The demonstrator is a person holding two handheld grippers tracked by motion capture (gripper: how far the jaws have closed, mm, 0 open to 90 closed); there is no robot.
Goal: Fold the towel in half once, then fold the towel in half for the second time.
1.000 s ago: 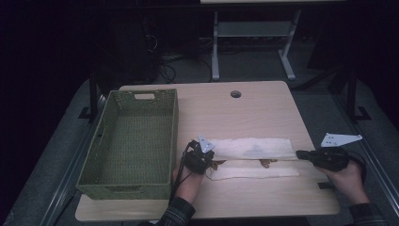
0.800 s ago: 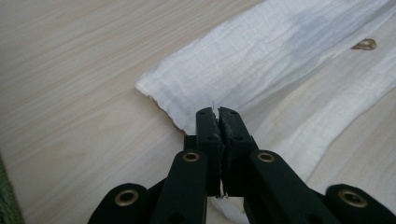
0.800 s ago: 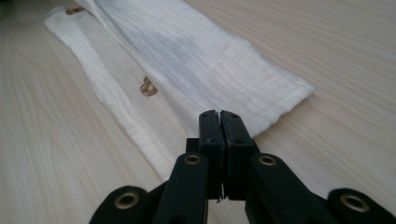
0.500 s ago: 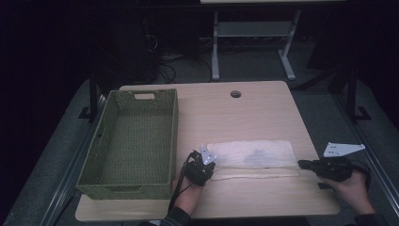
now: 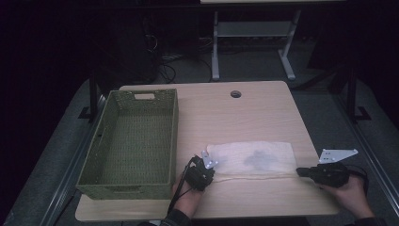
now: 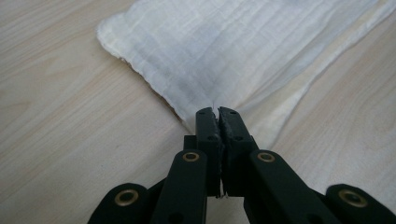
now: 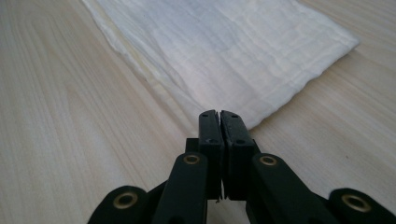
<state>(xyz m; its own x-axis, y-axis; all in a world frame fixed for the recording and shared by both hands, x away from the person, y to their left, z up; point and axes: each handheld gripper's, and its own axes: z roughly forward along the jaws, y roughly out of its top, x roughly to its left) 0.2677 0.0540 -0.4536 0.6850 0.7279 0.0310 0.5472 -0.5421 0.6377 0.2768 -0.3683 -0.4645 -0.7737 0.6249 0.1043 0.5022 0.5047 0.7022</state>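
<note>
A white cloth (image 5: 256, 160) lies flat in a long folded strip on the near right part of the wooden table (image 5: 244, 113). My left gripper (image 5: 212, 174) sits at the strip's near left corner, its jaws shut on the cloth (image 6: 257, 56) edge in the left gripper view (image 6: 217, 111). My right gripper (image 5: 299, 172) is at the near right corner. In the right gripper view (image 7: 218, 113) its jaws are pressed together, and the cloth (image 7: 243, 51) corner runs into their tips. Both grippers rest low on the table.
A green woven basket (image 5: 174, 136) stands on the table's left side, close to my left hand. A round cable hole (image 5: 235, 94) is at the far edge. Beyond the table a white desk frame (image 5: 215, 52) stands on the dark floor.
Both grippers have come toward the near edge of the table and sunk a little, drawing the cloth with them. The cloth now lies as a smoother strip.
</note>
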